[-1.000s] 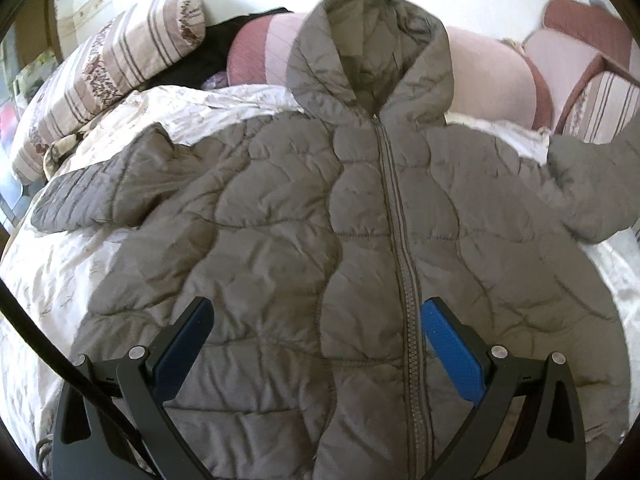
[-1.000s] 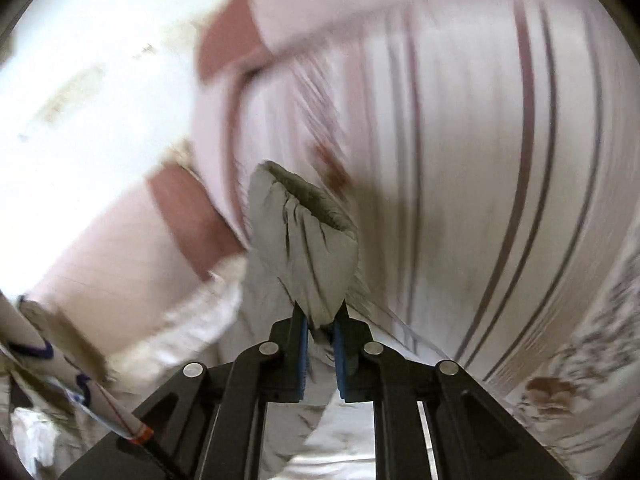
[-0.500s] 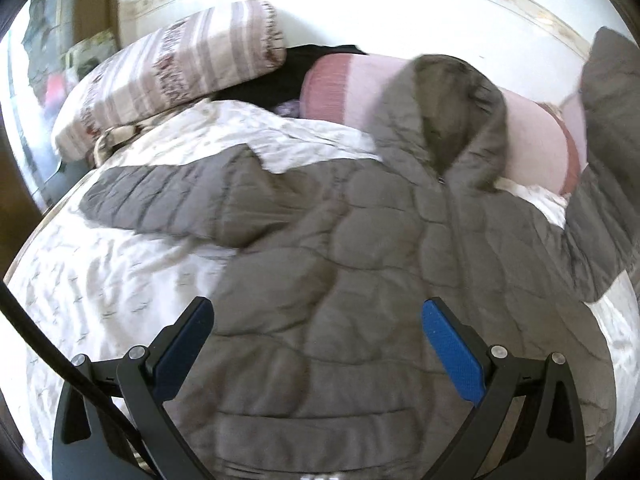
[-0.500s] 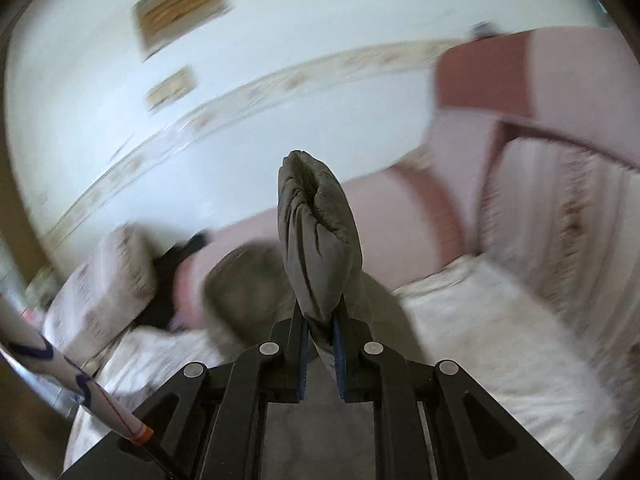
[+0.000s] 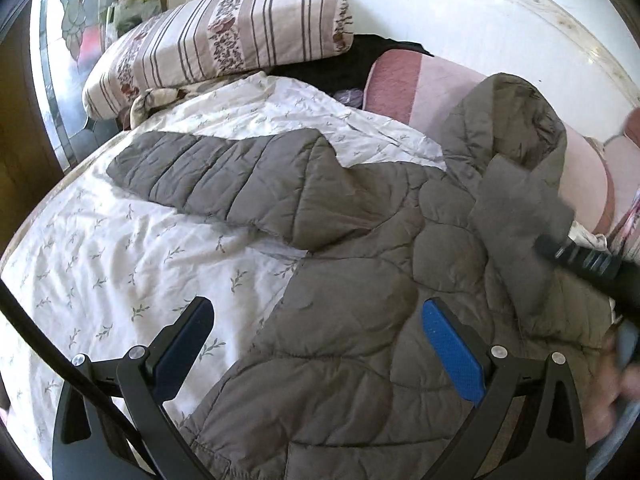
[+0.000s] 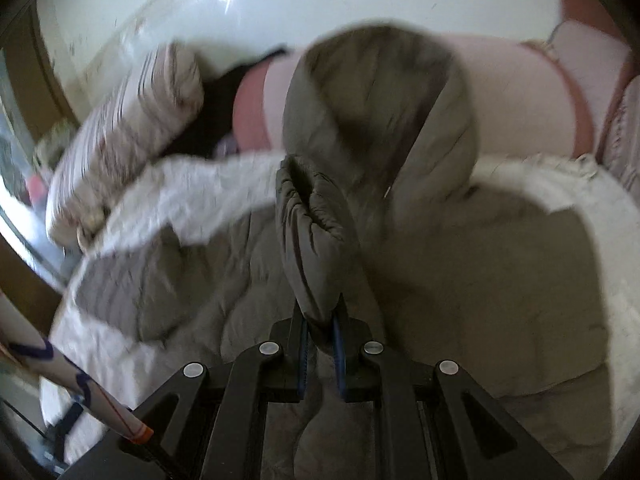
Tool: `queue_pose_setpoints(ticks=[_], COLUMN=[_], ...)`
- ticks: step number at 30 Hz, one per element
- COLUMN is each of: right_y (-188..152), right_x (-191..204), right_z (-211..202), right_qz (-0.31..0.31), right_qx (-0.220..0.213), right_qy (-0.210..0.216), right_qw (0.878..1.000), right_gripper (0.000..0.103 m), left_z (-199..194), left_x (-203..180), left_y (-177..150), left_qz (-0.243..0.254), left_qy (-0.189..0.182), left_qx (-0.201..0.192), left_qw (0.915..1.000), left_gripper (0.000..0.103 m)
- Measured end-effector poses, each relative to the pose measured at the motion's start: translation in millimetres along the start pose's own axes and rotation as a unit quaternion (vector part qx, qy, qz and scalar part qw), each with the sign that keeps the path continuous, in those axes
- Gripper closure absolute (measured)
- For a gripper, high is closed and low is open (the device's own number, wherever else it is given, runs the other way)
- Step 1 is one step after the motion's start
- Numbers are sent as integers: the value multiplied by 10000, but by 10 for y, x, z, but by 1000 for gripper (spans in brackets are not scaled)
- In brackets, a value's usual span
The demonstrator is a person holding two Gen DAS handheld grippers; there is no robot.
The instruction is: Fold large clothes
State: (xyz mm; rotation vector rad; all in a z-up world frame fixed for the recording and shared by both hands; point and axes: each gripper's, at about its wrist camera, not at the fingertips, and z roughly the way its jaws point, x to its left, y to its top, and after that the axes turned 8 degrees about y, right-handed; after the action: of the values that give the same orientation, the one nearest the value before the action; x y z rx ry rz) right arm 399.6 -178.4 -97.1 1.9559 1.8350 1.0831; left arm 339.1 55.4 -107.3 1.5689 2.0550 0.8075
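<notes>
A grey quilted jacket [image 5: 360,280] is lying on a white bedsheet [image 5: 120,260] sprigged with small grey-green leaves. At the bed's head edge, a cream pillow [image 5: 224,36] is showing dark stripes and floral bands, beside a pink cushion [image 5: 404,80].

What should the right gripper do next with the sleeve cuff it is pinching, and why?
Probably lower the sleeve cuff onto the jacket chest and let go. The right gripper is shut on the cuff, above the jacket's body, so the sleeve looks nearly folded in. The left gripper hovers open.
</notes>
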Motion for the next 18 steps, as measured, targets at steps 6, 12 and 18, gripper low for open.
queue_pose_setpoints(ticks=[6, 12, 18], right_y=[-211, -42, -4], right_x=[81, -350, -1441], right_z=[110, -428, -490], right_qz=[-345, -296, 644], right_qx=[377, -216, -284], right_qy=[188, 216, -1077], right_qw=[9985, 9991, 9917], right_gripper=[52, 52, 52], left_z=[100, 165, 260], left_x=[-86, -278, -535], left_y=[10, 0, -72], left_qz=[23, 156, 503], left_qy=[62, 45, -56], left_qx=[32, 32, 112], left_qw=[10000, 9999, 9987], left_gripper=[0, 0, 0])
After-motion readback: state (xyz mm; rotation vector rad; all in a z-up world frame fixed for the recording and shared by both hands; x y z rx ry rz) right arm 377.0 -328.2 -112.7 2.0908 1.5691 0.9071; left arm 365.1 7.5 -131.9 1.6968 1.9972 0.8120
